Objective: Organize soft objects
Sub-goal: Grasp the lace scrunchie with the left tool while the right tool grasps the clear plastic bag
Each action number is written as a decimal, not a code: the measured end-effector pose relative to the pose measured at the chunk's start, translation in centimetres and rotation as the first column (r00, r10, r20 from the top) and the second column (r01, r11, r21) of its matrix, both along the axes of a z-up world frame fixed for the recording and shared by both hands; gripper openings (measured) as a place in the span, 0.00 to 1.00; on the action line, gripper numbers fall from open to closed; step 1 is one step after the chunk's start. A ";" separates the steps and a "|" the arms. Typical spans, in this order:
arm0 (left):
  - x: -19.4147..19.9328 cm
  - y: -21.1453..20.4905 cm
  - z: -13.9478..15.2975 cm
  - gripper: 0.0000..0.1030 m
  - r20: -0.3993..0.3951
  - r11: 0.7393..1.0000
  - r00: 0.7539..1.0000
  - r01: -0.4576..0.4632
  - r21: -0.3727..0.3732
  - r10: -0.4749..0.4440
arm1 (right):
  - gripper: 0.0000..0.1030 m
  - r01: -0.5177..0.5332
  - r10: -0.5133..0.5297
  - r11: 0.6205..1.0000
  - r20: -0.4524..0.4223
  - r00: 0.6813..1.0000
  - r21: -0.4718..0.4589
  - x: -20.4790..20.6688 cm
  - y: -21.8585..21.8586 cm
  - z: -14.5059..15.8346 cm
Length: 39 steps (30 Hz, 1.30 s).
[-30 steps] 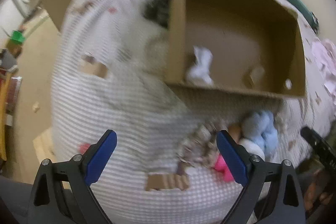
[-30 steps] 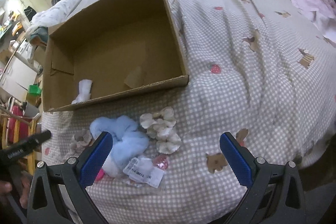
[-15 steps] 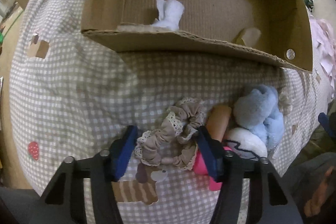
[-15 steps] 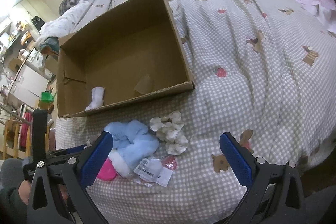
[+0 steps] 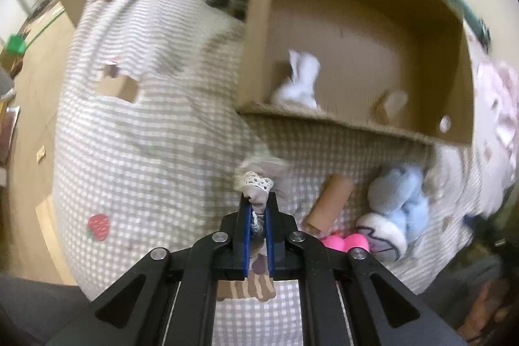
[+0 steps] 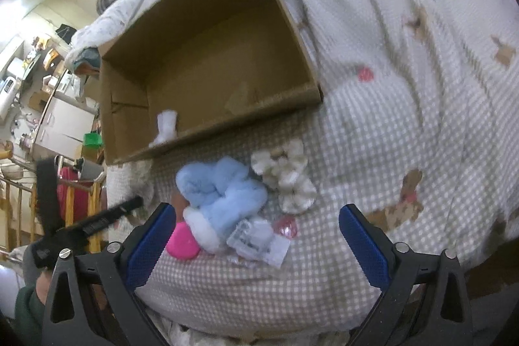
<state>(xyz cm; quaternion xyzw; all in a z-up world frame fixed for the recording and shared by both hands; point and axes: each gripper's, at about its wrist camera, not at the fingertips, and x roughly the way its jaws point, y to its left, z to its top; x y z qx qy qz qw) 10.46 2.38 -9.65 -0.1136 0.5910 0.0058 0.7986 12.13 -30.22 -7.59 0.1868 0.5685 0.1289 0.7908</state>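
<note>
Only a white plush [image 5: 300,80] lies in the box [image 5: 451,80], while the left gripper [image 5: 258,213], jaws clenched on a scrunchie [image 5: 256,187], hangs above the bed [image 5: 146,135]; the right gripper [image 6: 258,229], jaws released, hovers over the blue plush [image 6: 223,187] and other pieces left.

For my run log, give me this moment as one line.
left gripper: shut on scrunchie, lifted | right gripper: open over blue plush | box: holds white sock
</note>
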 end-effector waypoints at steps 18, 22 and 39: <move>-4.3 0.1 6.2 0.07 0.136 0.997 0.991 0.017 -0.080 -0.006 | 0.54 -0.072 0.062 0.997 -0.197 0.978 -0.042 0.3 3.8 -5.5; -3.6 0.2 5.3 0.07 0.132 0.998 0.991 0.010 -0.066 -0.001 | 0.23 -0.097 0.076 0.990 -0.193 0.978 -0.102 0.1 4.5 -6.1; -5.4 2.0 7.7 0.07 0.146 0.995 0.987 -0.052 -0.088 0.064 | 0.10 -0.061 0.067 0.994 0.065 0.996 -0.092 -2.4 4.8 2.9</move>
